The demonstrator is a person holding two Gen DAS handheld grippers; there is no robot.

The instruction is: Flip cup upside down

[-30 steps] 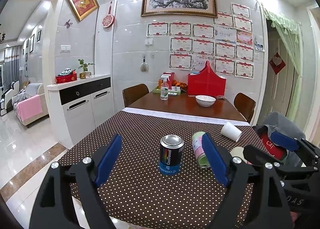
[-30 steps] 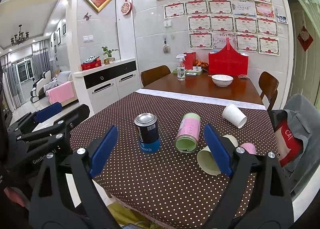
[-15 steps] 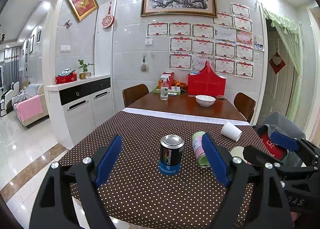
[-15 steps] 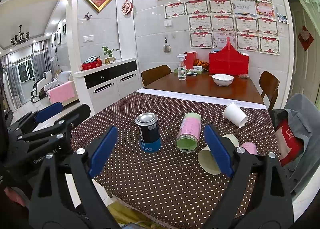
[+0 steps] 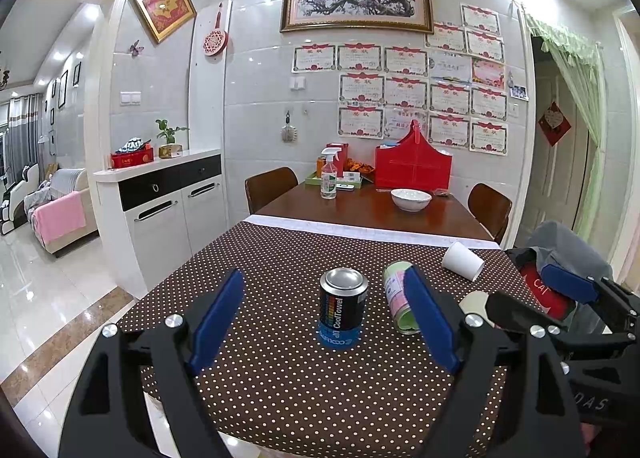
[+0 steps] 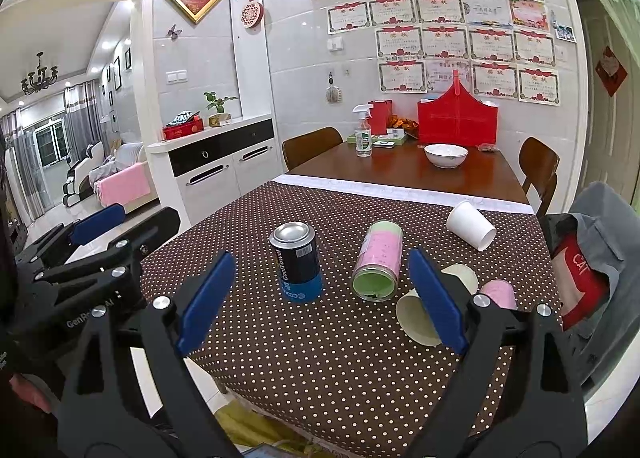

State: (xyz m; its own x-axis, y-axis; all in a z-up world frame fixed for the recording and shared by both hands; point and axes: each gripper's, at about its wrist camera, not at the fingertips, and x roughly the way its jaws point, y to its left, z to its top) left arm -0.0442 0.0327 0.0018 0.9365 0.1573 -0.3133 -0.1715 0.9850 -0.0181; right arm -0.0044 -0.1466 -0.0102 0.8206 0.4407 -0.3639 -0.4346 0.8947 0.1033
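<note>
A dark blue tin cup (image 5: 343, 312) (image 6: 297, 262) stands on the dotted tablecloth (image 5: 304, 386) with its silver base up. A pink-and-green cup (image 5: 396, 296) (image 6: 378, 260) lies on its side beside it. A white paper cup (image 5: 463, 261) (image 6: 471, 225) lies on its side farther back right. A cream cup (image 6: 416, 316) and a pink cup (image 6: 498, 295) lie near the right finger. My left gripper (image 5: 326, 325) is open and empty, just short of the tin cup. My right gripper (image 6: 322, 300) is open and empty, above the table's near edge.
A white bowl (image 5: 411, 199), a spray bottle (image 5: 329, 177) and a red basket (image 5: 413, 163) stand on the bare wood at the far end. Chairs (image 5: 270, 187) flank the table. A grey-and-red jacket (image 6: 588, 258) lies at the right edge. A white sideboard (image 5: 160, 209) stands left.
The right wrist view has drifted a little nearer to the cups. The left gripper and the cups have not moved.
</note>
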